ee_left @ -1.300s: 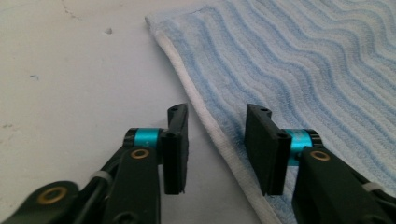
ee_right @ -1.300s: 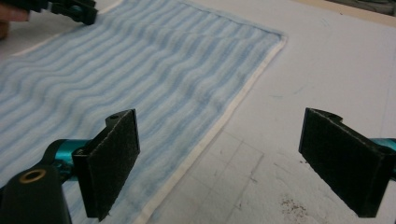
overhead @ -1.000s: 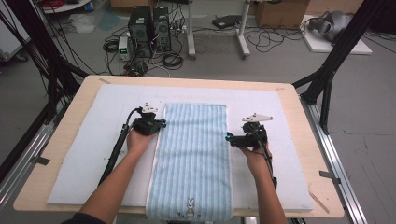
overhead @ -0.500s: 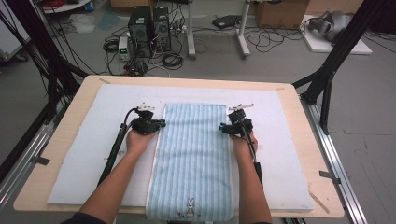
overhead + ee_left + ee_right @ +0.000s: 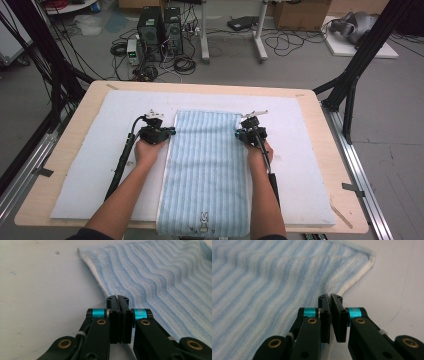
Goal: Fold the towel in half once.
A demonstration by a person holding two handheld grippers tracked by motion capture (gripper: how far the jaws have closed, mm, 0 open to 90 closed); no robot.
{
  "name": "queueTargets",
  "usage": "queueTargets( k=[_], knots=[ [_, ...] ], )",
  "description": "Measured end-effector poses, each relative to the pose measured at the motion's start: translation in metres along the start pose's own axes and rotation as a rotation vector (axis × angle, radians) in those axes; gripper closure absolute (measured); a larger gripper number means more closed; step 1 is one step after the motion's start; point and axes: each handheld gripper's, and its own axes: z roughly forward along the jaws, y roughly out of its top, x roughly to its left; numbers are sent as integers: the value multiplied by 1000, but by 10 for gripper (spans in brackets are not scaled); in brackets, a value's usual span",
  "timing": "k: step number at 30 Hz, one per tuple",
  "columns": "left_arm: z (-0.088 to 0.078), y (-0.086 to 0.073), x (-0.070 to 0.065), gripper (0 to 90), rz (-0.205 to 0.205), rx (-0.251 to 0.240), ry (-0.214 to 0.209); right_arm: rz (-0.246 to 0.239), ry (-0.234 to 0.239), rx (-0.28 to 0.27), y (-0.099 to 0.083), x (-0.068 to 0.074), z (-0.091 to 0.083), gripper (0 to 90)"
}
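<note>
High view: my left hand-held gripper [image 5: 169, 133] and right hand-held gripper [image 5: 239, 134] each pinch a side edge of the blue striped towel [image 5: 206, 175] lying flat mid-surface, the right's jaws just closed; folding hasn't begun.

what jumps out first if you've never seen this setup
A long blue-striped towel lies flat down the middle of the white mat, its near end with a small rabbit print hanging over the table's edge. The left gripper and the right gripper each pinch a long edge of it near the far end; the right one's fingers have just closed.
</note>
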Motion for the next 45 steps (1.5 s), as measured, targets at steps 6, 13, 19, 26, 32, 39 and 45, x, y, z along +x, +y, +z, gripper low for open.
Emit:
queueTargets(
  k=[6,13,19,26,32,39,45],
  knots=[
    [-15,13,7,881,-83,-112,-47,33,19,-105,9,-4,-15,859],
    [-21,17,10,881,-124,-120,-86,30,23,-133,19,-1,-23,859],
    [-33,11,7,880,-133,-107,-132,22,53,-144,10,3,-35,858],
    [-58,0,-6,880,-101,-125,-187,10,104,-162,-9,11,-58,854],
    [-74,-12,-13,879,-86,-119,-217,0,123,-175,-27,20,-75,851],
    [-92,-36,-27,879,-58,-133,-246,10,168,-179,-52,25,-91,839],
    [-99,-49,-36,880,-40,-115,-269,-21,166,-148,-71,31,-99,839]
  ],
)
